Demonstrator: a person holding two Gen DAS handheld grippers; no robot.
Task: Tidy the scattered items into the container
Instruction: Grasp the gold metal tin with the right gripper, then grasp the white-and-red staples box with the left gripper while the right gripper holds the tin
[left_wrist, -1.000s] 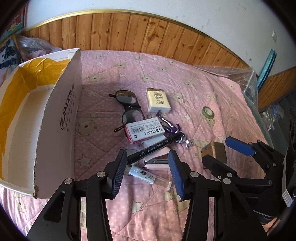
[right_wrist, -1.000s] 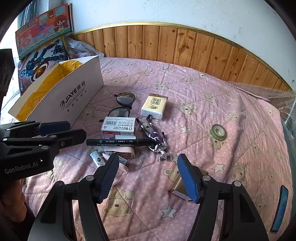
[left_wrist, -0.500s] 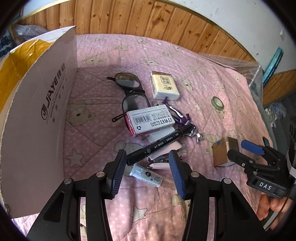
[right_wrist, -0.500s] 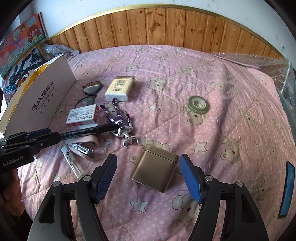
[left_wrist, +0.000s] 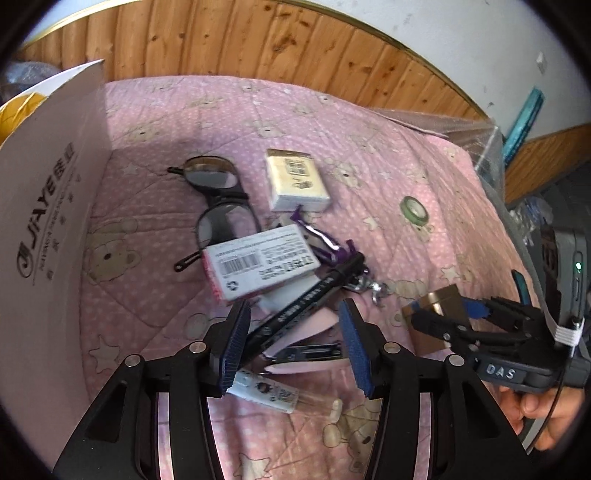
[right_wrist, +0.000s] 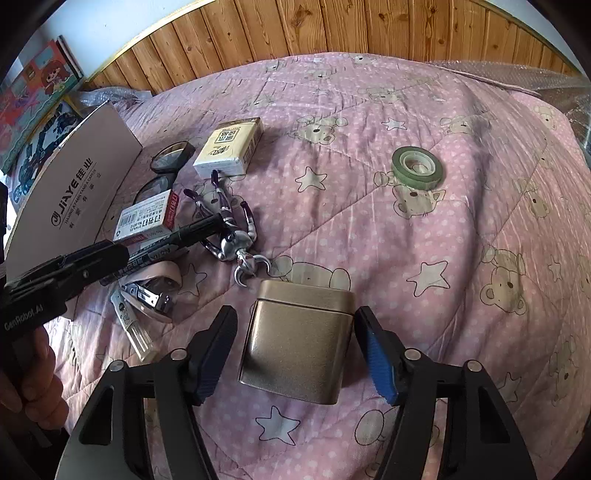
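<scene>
The white cardboard box (left_wrist: 44, 221) stands at the left on the pink quilt. My left gripper (left_wrist: 295, 347) hangs low over the black marker (left_wrist: 306, 306), which runs slantwise between its fingers above a pink stapler (left_wrist: 306, 350). Its jaws are opening and no pad presses on the marker. My right gripper (right_wrist: 295, 358) straddles the gold tin (right_wrist: 299, 343). Its jaws are closing, with a thin gap still showing on each side of the tin. In the left wrist view the right gripper (left_wrist: 443, 314) sits around the tin (left_wrist: 439, 301) at the right.
Black glasses (left_wrist: 218, 199), a staple box (left_wrist: 258, 266), a cream packet (left_wrist: 295, 181), a purple figure keychain (right_wrist: 229, 229) and a small clear tube (left_wrist: 269, 393) lie clustered by the box. A green tape roll (right_wrist: 417, 168) lies apart at the right. Wooden panelling bounds the bed.
Both grippers have sunk toward the quilt. The right one has moved over the gold tin and its jaws have narrowed around it. The left one has come closer to the marker.
</scene>
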